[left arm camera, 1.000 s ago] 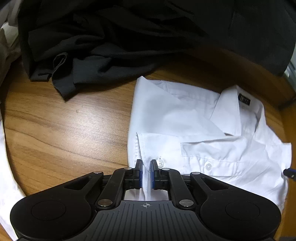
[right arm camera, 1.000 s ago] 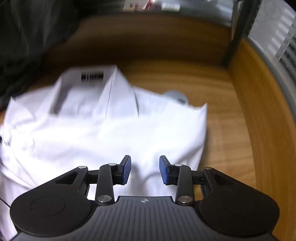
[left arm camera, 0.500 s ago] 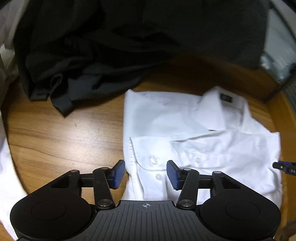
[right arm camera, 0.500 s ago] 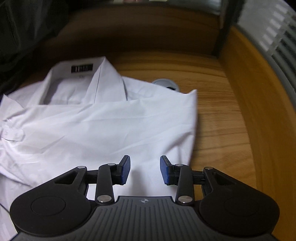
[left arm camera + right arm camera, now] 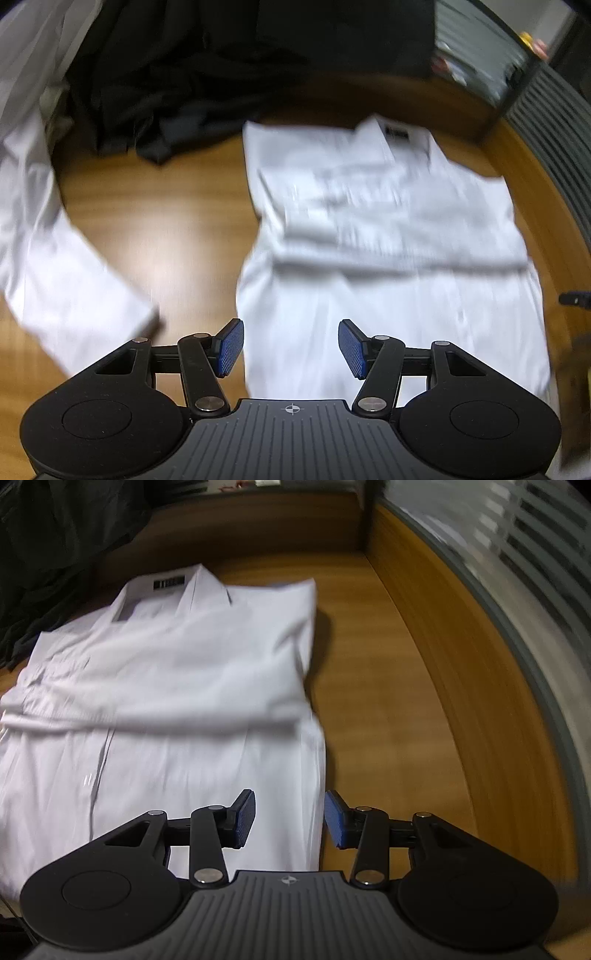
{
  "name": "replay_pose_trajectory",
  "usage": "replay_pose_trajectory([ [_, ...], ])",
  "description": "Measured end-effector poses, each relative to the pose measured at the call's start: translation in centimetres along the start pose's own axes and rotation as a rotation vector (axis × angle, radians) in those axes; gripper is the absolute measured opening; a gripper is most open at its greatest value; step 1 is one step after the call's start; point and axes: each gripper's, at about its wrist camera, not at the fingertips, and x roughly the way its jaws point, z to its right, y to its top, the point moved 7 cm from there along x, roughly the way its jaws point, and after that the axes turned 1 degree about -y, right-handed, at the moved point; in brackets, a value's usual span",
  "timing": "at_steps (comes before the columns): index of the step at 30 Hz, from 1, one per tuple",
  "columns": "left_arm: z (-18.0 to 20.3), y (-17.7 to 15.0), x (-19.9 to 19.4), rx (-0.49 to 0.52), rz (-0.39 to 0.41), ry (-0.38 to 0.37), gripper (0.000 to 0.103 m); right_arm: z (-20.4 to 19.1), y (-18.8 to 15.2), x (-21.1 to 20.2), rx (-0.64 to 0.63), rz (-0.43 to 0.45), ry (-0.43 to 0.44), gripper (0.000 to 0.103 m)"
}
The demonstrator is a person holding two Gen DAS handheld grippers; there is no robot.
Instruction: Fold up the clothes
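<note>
A white shirt (image 5: 388, 236) lay flat on the wooden desk (image 5: 166, 221), its collar (image 5: 173, 590) at the far end with a small dark label (image 5: 168, 583) showing inside it. The upper part was folded over across the body, making a thick ridge from left to right. The left gripper (image 5: 291, 347) hovered above the near left part of the shirt, its blue-padded fingers (image 5: 231, 347) spread wide and holding nothing. The right gripper (image 5: 290, 819) hung over the shirt's near right edge, its fingers (image 5: 243, 819) also apart and empty, one above cloth and the other above bare wood. A heap of dark clothing (image 5: 177, 74) sat at the far left of the desk, and another white garment (image 5: 48, 240) trailed down the left side. Much of the left view was blurred.
</note>
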Motion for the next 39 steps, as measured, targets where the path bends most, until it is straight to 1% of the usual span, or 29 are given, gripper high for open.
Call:
replay_pose_trajectory([
  [6,0.1,-5.8,-1.2,-0.007,-0.027,0.031,0.059,0.0,-8.2,-2.0,0.015,-0.021,-0.022,0.048],
  [13,0.3,-12.3,-2.5,-0.026,-0.052,0.077,0.058,0.2,-14.6,-2.8,0.064,-0.024,-0.029,0.050],
  [16,0.7,-12.8,-3.0,-0.052,-0.039,0.093,0.058,0.3,-16.6,-1.8,0.048,-0.043,-0.018,0.050],
  [18,1.0,-13.2,-3.3,-0.069,-0.031,0.104,0.058,0.3,-17.9,-0.8,0.035,-0.052,0.002,0.053],
  [20,1.4,-13.5,-3.5,-0.084,-0.025,0.118,0.058,0.3,-18.4,0.6,0.021,-0.051,0.029,0.054],
  [25,2.4,-13.6,-4.1,-0.120,-0.014,0.167,0.058,-0.2,-19.7,4.8,-0.054,-0.023,0.123,0.055],
  [28,2.9,-13.8,-4.0,-0.152,-0.013,0.176,0.058,-0.5,-20.0,7.3,-0.122,0.012,0.165,0.055],
  [31,3.2,-14.2,-3.6,-0.176,-0.020,0.190,0.058,-0.4,-20.3,9.2,-0.140,0.034,0.226,0.058],
  [34,3.6,-14.5,-3.2,-0.195,-0.025,0.204,0.058,-0.5,-21.0,10.7,-0.151,0.027,0.286,0.058],
  [36,3.8,-14.7,-2.8,-0.209,-0.029,0.215,0.058,-0.8,-21.7,11.4,-0.161,-0.001,0.329,0.053],
  [37,3.9,-14.7,-2.5,-0.219,-0.032,0.223,0.058,-1.0,-22.0,11.5,-0.169,-0.022,0.347,0.039],
  [38,3.8,-14.7,-2.2,-0.231,-0.037,0.236,0.058,-1.1,-22.4,11.5,-0.177,-0.041,0.364,0.022],
  [39,3.8,-14.7,-1.9,-0.243,-0.042,0.249,0.058,-1.2,-22.6,11.2,-0.181,-0.055,0.379,0.015],
])
